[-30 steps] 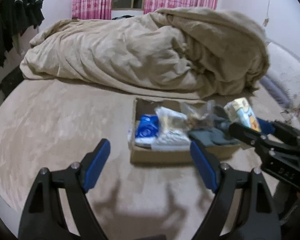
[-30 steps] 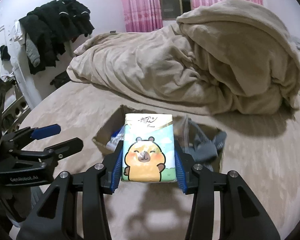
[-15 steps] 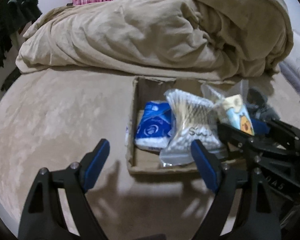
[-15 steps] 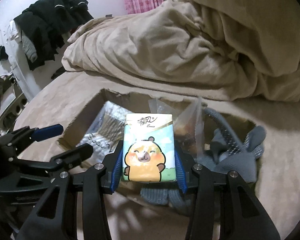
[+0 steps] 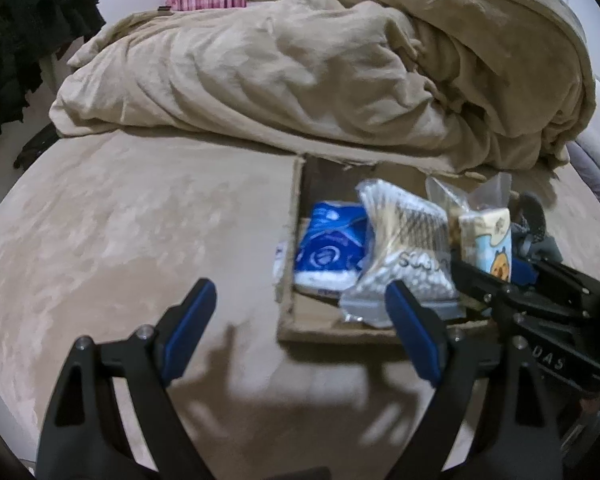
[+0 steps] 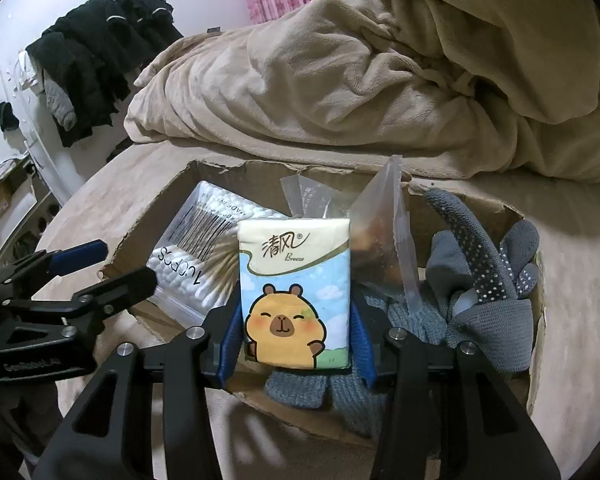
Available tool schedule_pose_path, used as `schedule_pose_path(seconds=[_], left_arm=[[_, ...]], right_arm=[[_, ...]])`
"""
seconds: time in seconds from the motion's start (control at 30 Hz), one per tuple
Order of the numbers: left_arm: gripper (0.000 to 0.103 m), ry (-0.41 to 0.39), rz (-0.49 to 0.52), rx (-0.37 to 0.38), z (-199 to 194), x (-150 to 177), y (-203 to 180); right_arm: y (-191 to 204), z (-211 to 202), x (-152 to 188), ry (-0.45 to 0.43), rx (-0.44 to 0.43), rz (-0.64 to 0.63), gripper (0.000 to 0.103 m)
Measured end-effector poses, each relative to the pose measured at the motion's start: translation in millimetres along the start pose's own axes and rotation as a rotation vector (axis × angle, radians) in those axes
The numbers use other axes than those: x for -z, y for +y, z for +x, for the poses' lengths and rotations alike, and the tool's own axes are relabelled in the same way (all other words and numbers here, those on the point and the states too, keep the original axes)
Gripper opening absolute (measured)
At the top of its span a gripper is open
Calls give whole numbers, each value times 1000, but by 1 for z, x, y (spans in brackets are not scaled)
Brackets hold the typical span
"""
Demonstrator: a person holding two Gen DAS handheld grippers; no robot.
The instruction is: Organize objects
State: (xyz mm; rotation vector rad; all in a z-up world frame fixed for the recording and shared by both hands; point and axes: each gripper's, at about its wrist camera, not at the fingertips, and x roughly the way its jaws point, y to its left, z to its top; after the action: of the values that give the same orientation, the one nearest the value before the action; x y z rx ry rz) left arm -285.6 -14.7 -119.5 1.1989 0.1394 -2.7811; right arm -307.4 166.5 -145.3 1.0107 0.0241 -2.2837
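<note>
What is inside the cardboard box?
In the cardboard box: cotton swabs, blue packet, clear bag, grey gloves. The box floor beneath is mostly covered.

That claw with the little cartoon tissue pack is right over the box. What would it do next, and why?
Probably lower a touch and let go. The right claw grips the tissue pack above the cardboard box, over the grey gloves, beside the cotton swab bag, so releasing should drop it inside.

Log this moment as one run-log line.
right gripper: shut on tissue pack, over cardboard box | left gripper: open, empty | in box: cotton swabs, grey gloves
</note>
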Motion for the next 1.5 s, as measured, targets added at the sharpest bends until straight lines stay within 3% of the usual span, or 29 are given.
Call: schedule_pose_path(seconds=[0.2,0.23,0.27,0.33,0.43,0.57,0.7,1.0,1.5], left_arm=[[88,-10,-16,-9,-8,4,8],[88,-13,-17,-8,-9,4,8],[88,-15,-16,-7,-11,4,8],[88,-19,-15,-2,-17,5,9],[88,-38,-15,7,-32,5,13],[88,-57,-60,46,-56,4,24],[88,-97,-24,81,-92,3,25],[88,-106,-47,169,-145,25,28],[88,-60,-4,135,-177,73,27]], right_arm=[[1,-1,1,-2,3,1,51],[0,-1,1,-4,0,6,57],[1,-2,1,-4,-10,7,72],[4,-5,0,-13,12,-2,84],[3,-12,0,-24,21,6,88],[10,-23,-6,-31,51,-12,88],[24,-50,-10,-65,61,-12,88],[54,-111,9,-70,111,6,88],[85,-195,47,-83,198,69,88]])
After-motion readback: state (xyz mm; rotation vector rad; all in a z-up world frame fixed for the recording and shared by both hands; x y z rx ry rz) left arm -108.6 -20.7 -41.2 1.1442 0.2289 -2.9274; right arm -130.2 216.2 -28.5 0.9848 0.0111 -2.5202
